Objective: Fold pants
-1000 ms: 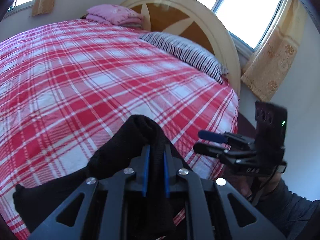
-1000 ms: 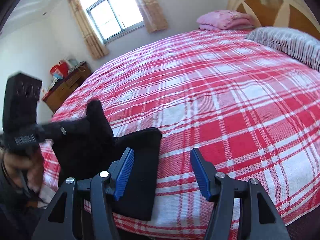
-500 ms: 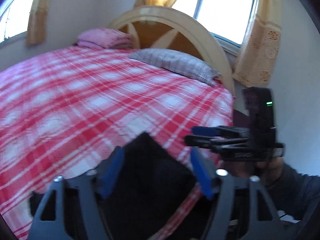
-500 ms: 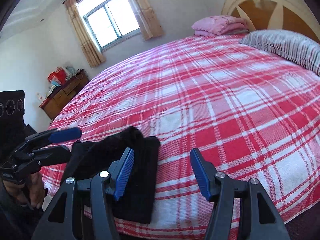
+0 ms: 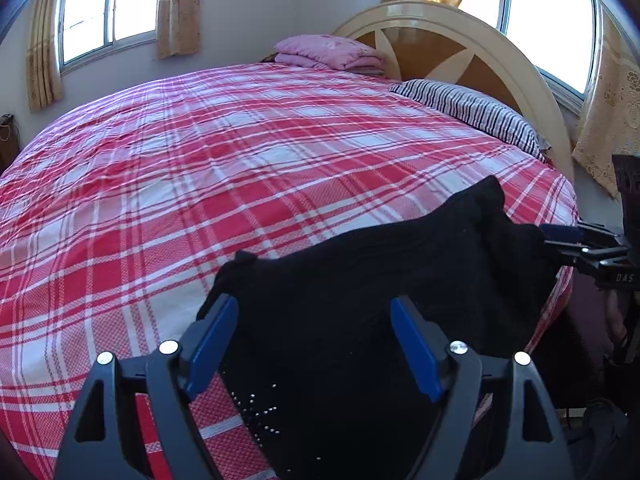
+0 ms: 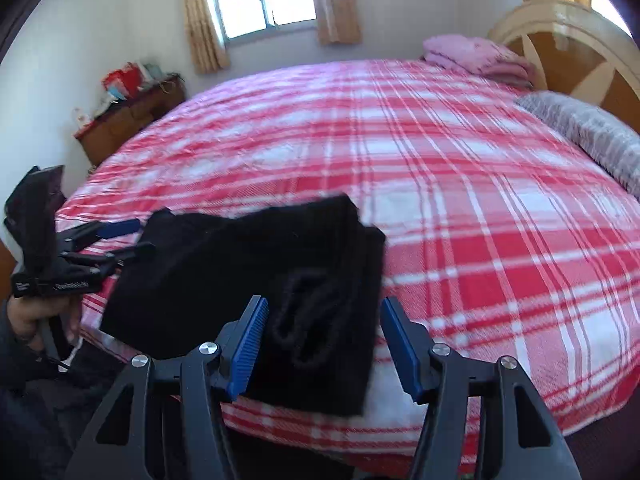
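— Black fabric fills my left wrist view: one pair of pants (image 5: 392, 280), folded into a bundle at the near edge of the bed (image 5: 240, 168). How many things do you count there?

— One red-and-white plaid bedspread, one striped pillow (image 5: 472, 110), one pink folded blanket (image 5: 328, 52) by the arched headboard (image 5: 460, 40), and two windows. What are my left tongs doing?

— My left gripper (image 5: 314, 344) has just been opening; its blue pads stand wide apart over the pants, with the cloth below and between them but not pinched. At the right edge I see my right gripper (image 5: 560, 242) side-on, its tips at the bundle's far end.

— And the right wrist view?

— Same single bundle of pants (image 6: 256, 264), its long axis running along the bed's near edge, from left gripper (image 6: 128, 236) at the left toward the right gripper (image 6: 320, 344). A rolled, ribbed end lies between my right pads.

— Gripped?

— No. Those jaws stand partly open, gaps on both sides of the cloth. My left hand (image 6: 28, 316) holds its handle. One wooden dresser (image 6: 128, 120) sits under the window, cluttered on top.
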Action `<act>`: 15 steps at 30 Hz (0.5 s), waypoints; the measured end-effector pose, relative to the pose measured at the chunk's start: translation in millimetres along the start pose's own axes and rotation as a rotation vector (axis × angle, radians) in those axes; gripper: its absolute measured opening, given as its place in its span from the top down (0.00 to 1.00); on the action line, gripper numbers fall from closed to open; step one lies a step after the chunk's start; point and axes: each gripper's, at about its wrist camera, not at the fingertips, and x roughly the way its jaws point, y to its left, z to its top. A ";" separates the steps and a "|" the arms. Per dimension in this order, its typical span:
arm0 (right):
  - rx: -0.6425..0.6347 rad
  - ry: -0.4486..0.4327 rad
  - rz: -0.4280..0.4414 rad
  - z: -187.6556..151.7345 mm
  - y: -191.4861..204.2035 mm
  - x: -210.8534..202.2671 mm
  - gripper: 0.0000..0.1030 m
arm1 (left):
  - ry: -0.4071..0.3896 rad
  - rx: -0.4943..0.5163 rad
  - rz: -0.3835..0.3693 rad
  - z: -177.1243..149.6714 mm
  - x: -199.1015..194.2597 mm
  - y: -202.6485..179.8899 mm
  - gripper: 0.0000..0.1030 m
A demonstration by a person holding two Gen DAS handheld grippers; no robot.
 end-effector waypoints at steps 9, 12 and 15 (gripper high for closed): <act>0.031 -0.014 -0.030 -5.0 -14.0 -9.6 0.41 | 0.007 0.045 0.051 -16.7 7.4 -3.0 0.03; 0.007 -0.101 0.000 5.7 -0.5 -28.9 0.40 | 0.003 0.038 0.050 -16.7 7.1 -2.1 0.03; -0.036 -0.164 0.100 19.4 22.2 -38.7 0.40 | -0.002 0.035 0.050 -16.5 6.6 -2.4 0.03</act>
